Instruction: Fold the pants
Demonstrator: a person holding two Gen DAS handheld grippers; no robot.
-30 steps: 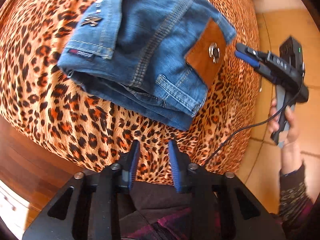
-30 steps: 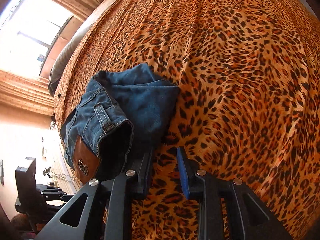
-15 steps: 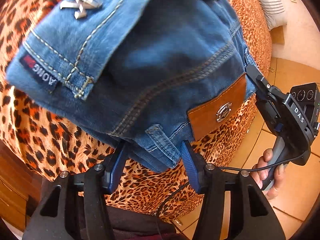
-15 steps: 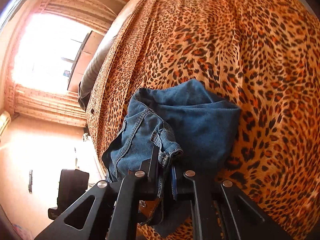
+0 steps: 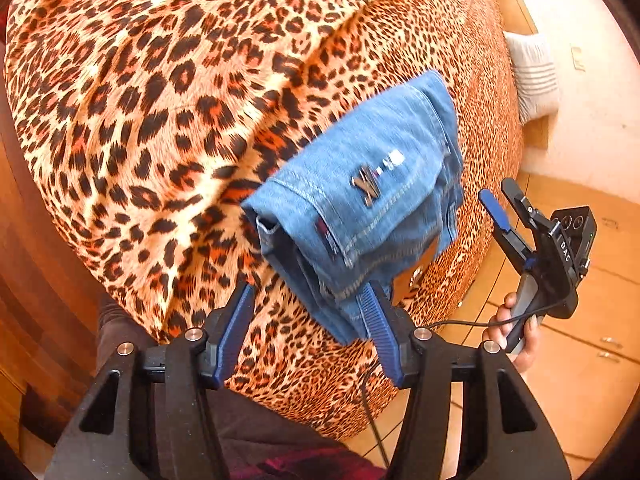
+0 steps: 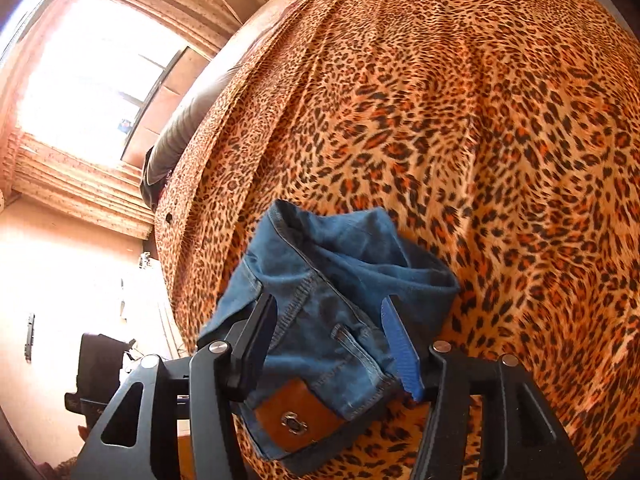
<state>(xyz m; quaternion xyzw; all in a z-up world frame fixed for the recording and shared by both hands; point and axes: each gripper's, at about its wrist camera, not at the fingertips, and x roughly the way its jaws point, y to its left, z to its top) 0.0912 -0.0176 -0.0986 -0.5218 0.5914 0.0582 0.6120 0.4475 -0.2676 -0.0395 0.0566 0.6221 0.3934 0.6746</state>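
The jeans [image 5: 360, 208] lie compactly folded just ahead of both parted, empty grippers, left [image 5: 310, 336] and right [image 6: 336, 344]; folding looks finished.

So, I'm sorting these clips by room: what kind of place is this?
Most likely a bedroom in a home. A leopard-print bedspread covers a wide, bed-like surface, a curtained window lights the room, and the floor is tiled. Folded denim pants lie on the spread.

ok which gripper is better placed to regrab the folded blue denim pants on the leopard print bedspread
Left, probably. The left gripper stands open at the near edge of the folded blue denim pants, one pad against the fabric. The right gripper is open too, off beyond the leopard print bedspread edge.
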